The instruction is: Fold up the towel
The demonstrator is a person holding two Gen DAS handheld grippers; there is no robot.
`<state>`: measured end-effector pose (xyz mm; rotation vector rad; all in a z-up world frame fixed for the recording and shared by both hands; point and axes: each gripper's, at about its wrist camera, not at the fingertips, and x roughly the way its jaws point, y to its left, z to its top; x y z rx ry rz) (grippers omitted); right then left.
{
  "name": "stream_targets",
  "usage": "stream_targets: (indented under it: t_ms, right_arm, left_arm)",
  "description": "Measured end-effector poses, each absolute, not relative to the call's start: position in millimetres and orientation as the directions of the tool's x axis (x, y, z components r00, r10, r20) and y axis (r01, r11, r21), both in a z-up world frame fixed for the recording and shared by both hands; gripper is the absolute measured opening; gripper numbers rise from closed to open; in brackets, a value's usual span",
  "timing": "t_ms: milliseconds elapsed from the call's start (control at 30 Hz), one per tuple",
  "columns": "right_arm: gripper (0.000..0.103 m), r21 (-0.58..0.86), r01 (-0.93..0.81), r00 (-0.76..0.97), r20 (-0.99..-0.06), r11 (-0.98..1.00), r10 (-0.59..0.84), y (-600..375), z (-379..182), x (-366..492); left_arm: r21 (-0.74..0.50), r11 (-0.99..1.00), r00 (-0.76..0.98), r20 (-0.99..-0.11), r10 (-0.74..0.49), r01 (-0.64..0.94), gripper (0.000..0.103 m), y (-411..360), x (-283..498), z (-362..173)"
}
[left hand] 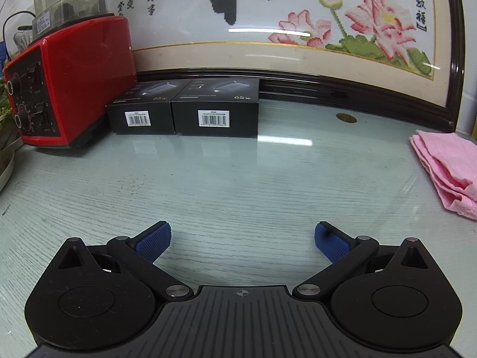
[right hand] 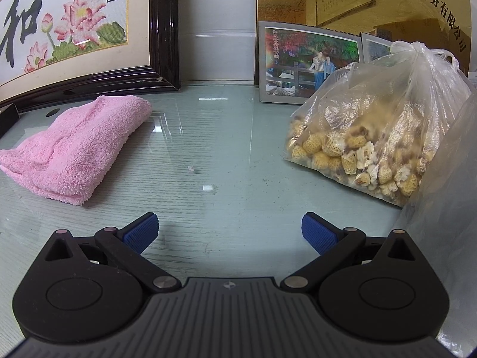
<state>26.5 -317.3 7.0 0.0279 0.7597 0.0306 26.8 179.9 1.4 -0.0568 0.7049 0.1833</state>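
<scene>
Both the left hand-held gripper (left hand: 242, 240) and the right hand-held gripper (right hand: 229, 232) hover wide open and empty above the bench (right hand: 238, 155), while the folded pink towel (right hand: 74, 146) lies between them, untouched.

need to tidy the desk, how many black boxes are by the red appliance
2. One black box sits right beside the red appliance; the second black box is pressed against the first, below the framed embroidery. More could be hidden behind them.

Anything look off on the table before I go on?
Nothing spilled or broken. The pink towel lies folded but uneven, its layers not lined up. Both tongs, left and right, are open and empty.
</scene>
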Motion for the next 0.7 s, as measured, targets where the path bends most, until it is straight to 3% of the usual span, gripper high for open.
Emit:
stream_targets:
  t_ms: [700]
  right_arm:
    - [0.103,0.036,-0.018,0.725,-0.688,0.999,0.038,-317.4,7.1,26.3]
  left_arm:
    - [0.010,0.981,0.745,-0.649,0.155,-0.196,0.103,182.1,26.6,1.1]
